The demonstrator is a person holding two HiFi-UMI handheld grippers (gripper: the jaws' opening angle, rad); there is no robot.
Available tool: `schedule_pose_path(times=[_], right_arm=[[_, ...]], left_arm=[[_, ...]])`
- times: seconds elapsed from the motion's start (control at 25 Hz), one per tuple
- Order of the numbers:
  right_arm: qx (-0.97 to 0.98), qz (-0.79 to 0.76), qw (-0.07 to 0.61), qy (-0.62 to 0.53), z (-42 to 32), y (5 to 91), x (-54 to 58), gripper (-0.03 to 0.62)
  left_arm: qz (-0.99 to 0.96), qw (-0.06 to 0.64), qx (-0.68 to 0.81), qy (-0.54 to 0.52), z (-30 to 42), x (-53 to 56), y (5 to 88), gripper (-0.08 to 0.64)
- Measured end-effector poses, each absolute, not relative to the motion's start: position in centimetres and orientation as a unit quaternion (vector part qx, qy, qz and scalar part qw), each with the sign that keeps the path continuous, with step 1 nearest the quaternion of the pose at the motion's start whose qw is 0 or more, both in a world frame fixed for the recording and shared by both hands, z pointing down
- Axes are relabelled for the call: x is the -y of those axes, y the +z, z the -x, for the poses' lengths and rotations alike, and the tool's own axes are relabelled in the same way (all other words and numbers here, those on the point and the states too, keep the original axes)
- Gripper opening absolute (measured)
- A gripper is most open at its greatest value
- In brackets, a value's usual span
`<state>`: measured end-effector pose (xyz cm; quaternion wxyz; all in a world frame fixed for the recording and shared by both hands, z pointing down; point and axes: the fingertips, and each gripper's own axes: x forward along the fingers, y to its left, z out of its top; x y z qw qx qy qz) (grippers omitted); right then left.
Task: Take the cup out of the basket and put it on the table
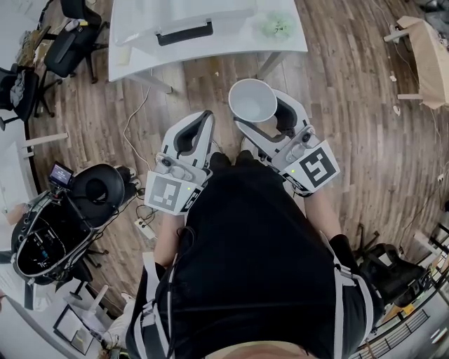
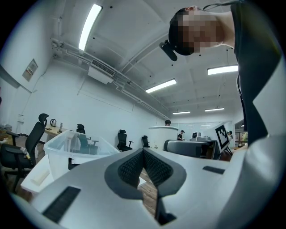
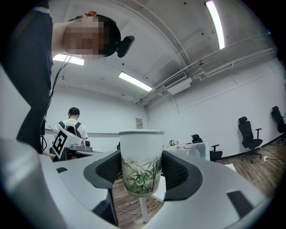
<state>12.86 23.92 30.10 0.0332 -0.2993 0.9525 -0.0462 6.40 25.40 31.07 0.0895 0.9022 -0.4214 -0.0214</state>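
A white paper cup with a green bamboo print is held upright over the wooden floor, just short of the white table. My right gripper is shut on it, its pads pressing on both sides of the cup. The clear plastic basket with a black handle stands on the table ahead; it also shows as a clear basket in the left gripper view. My left gripper hangs beside the right one, shut with nothing in it; its ridged pads meet.
A greenish object lies on the table's right end. Office chairs stand at the far left. Black equipment and a power strip lie on the floor at the left. A wooden stand is at the right.
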Motion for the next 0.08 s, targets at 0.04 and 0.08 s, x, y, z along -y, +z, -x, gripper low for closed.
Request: schedule_pose_path(times=[0.04, 0.08], right_arm=[[-0.952, 0.299, 0.033, -0.046, -13.00, 30.04, -24.01, 0.296], [-0.952, 0.300, 0.032, -0.046, -13.15, 29.97, -24.09, 0.296]], left_arm=[[-0.902, 0.089, 0.422, -0.021, -6.50, -25.49, 31.05, 0.018], [-0.902, 0.089, 0.423, -0.021, -6.60, -25.58, 31.02, 0.018]])
